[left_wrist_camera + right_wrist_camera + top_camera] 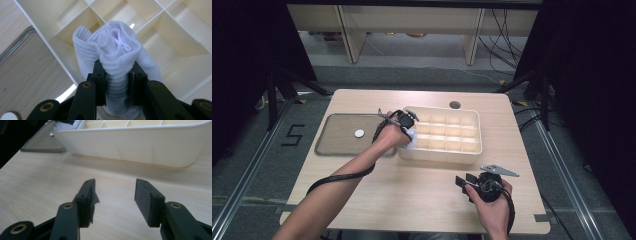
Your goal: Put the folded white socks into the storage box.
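While the left tongs (117, 75) clamp a rolled white ribbed sock (117, 47) over the 9 o'clock end cell of the cream plastic divided organizer box (477, 131), release remains, right tongs (115, 192) idle, wide open.

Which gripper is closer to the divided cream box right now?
Left. The left gripper holds a rolled white sock over the divided cream box at its left end. The right gripper waits open over the table, short of the box's near wall.
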Action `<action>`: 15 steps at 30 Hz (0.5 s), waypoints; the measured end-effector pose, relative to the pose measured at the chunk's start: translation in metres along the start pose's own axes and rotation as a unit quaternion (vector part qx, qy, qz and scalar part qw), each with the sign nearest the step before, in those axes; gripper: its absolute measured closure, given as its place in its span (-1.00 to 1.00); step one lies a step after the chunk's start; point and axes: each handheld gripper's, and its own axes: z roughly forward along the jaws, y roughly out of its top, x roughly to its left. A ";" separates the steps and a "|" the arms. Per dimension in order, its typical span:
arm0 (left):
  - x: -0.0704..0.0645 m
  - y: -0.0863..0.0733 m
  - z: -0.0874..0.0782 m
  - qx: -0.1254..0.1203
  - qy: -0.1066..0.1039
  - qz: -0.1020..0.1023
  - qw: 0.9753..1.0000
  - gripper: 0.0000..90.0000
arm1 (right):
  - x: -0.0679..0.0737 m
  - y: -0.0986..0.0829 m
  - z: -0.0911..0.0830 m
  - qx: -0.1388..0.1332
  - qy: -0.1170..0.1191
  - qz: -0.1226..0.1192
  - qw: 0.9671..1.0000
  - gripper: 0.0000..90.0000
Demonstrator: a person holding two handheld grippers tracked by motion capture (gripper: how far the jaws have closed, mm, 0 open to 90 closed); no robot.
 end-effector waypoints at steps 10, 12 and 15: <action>-0.001 0.001 0.000 0.008 0.003 0.005 1.000 0.58 | -0.003 0.001 -0.004 -0.002 -0.002 0.002 1.000 0.15; -0.001 0.001 0.000 0.010 0.004 0.005 1.000 0.58 | -0.004 0.001 -0.006 -0.005 0.003 0.004 1.000 0.16; -0.002 0.001 0.001 0.010 0.005 0.001 1.000 0.58 | -0.004 0.002 -0.006 -0.008 -0.003 0.002 1.000 0.16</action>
